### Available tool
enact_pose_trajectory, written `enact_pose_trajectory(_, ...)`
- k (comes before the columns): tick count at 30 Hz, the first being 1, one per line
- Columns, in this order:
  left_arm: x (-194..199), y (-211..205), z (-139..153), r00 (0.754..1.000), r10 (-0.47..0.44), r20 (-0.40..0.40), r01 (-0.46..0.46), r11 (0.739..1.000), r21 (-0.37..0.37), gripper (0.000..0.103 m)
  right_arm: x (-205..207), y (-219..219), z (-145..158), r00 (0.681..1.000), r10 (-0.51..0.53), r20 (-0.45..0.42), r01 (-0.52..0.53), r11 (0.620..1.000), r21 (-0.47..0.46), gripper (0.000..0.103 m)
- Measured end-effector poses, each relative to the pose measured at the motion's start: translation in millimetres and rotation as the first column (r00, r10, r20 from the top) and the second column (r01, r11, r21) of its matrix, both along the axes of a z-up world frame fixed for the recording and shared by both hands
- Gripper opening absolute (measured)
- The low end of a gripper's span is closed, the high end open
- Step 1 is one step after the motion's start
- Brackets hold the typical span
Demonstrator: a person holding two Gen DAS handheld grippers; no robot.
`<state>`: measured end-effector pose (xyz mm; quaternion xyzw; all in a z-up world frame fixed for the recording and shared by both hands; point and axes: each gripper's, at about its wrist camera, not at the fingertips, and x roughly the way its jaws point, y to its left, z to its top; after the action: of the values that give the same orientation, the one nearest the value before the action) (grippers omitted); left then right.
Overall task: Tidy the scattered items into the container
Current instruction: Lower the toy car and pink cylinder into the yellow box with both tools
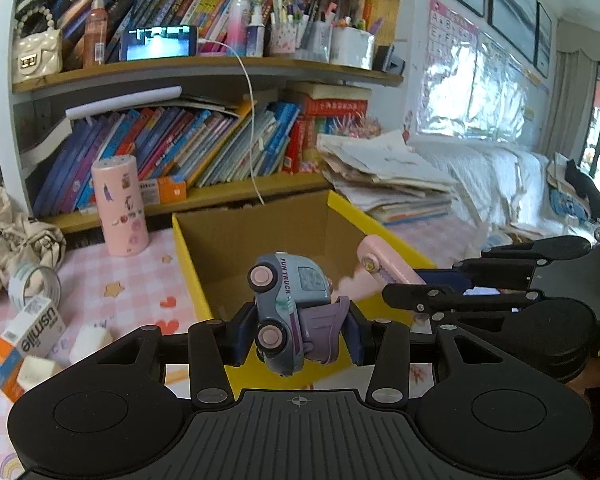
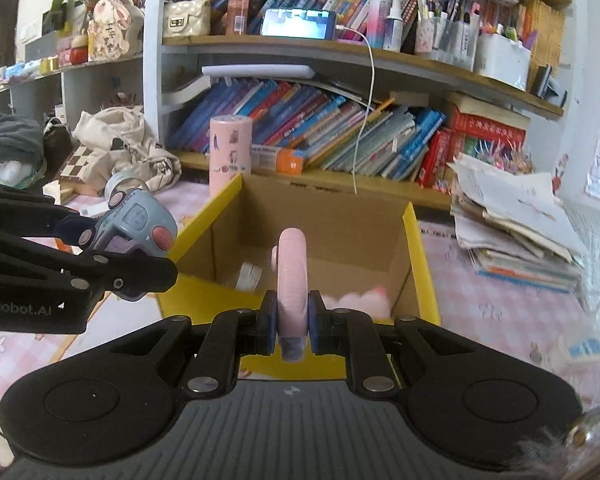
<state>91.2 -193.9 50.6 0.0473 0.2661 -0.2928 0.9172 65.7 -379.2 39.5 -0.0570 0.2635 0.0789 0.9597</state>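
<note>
The left gripper (image 1: 298,330), a black two-finger tool with blue pads, is clenched on a small pale-blue and lilac plastic toy truck with pink wheels (image 1: 286,308), held nose-up just over the near wall of the yellow-skinned cardboard box (image 1: 188,248). The truck appears light, rigid and glossy; its rounded shell may slip, so the flat sides between the wheels are the better surfaces to grip, as the pads take it now. The right gripper (image 2: 293,326) is clamped tight on a slim pink plastic clip-like item with a toothed edge (image 2: 293,276), which stands upright between the pads above the box's near wall. This item looks stiff, thin and light, and is best pinched across its flat faces near the lower end. The box is open-topped, with matte brown corrugated inner walls; inside lie a roll of tape (image 2: 249,275) toward the left wall and a fluffy pink soft item (image 2: 364,299) at the near right corner. Outside it, on the pink checked tablecloth (image 1: 132,280), a pink cylindrical tin with stickers (image 1: 120,208) stands near the table's far edge, and an orange-and-white carton (image 1: 24,340) and white cubes (image 1: 90,338) lie toward the left edge.
</note>
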Motion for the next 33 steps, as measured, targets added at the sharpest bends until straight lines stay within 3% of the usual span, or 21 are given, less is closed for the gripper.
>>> enact_pose_trajectory(8,29,-22,10,0.998,0.06,0.019,-0.06,0.998,0.001,0.044,43,-23,6,0.997,0.074,0.023,-0.074,0.997,0.013,0.014)
enact_pose_trajectory(14,62,-33,8,0.993,0.114,0.015,-0.114,0.993,0.016,0.044,86,-31,2,0.99,0.139,-0.018,-0.138,0.99,0.023,0.014)
enact_pose_trajectory(21,109,-44,-12,0.988,0.149,-0.043,-0.146,0.986,0.075,0.044,145,-33,-17,0.974,0.182,-0.134,-0.176,0.983,0.058,0.014)
enact_pose_trajectory(25,134,-50,-26,0.984,0.158,-0.081,-0.148,0.983,0.11,0.044,178,-29,-30,0.957,0.202,-0.207,-0.202,0.979,0.025,0.014)
enact_pose_trajectory(33,162,-65,-52,0.976,0.149,-0.159,-0.114,0.971,0.209,0.044,225,-22,-58,0.896,0.235,-0.378,-0.269,0.962,-0.041,0.014)
